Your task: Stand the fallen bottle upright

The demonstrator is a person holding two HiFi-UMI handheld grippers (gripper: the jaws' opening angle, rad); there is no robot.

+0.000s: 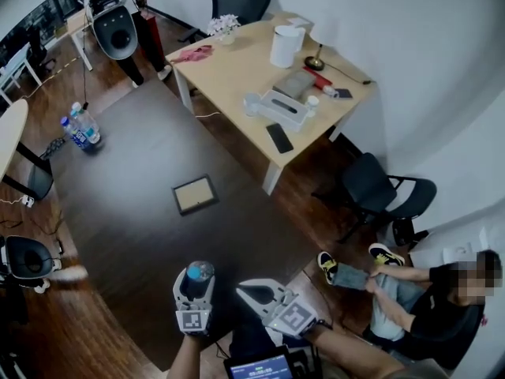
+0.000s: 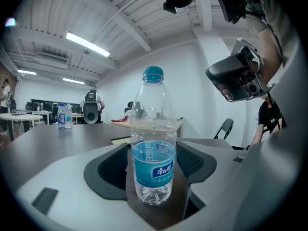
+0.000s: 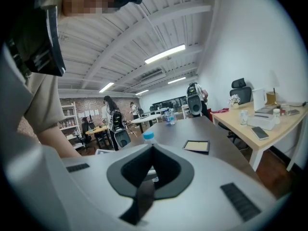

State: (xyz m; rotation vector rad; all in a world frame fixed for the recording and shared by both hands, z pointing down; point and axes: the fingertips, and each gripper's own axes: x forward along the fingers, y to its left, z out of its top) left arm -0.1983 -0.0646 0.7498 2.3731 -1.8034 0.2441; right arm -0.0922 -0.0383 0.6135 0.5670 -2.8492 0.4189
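Observation:
A clear water bottle (image 2: 153,148) with a blue label and blue cap stands upright on the dark table (image 1: 142,212), near its front edge. Seen from the head view, its cap (image 1: 200,271) shows between the arms of my left gripper (image 1: 196,280). That gripper is open: its dark pads (image 2: 107,170) flank the bottle with a gap on each side. To the bottle's right, my right gripper (image 1: 249,291) has its jaws together and nothing between them. In the right gripper view the bottle's cap (image 3: 149,136) peeks over that gripper (image 3: 153,150).
A flat framed slate (image 1: 194,193) lies mid-table. Two more bottles (image 1: 80,127) stand at its far left end. Behind is a wooden desk (image 1: 237,73) with a phone, jug and boxes. A black chair (image 1: 379,188) and a seated person (image 1: 426,298) are at the right.

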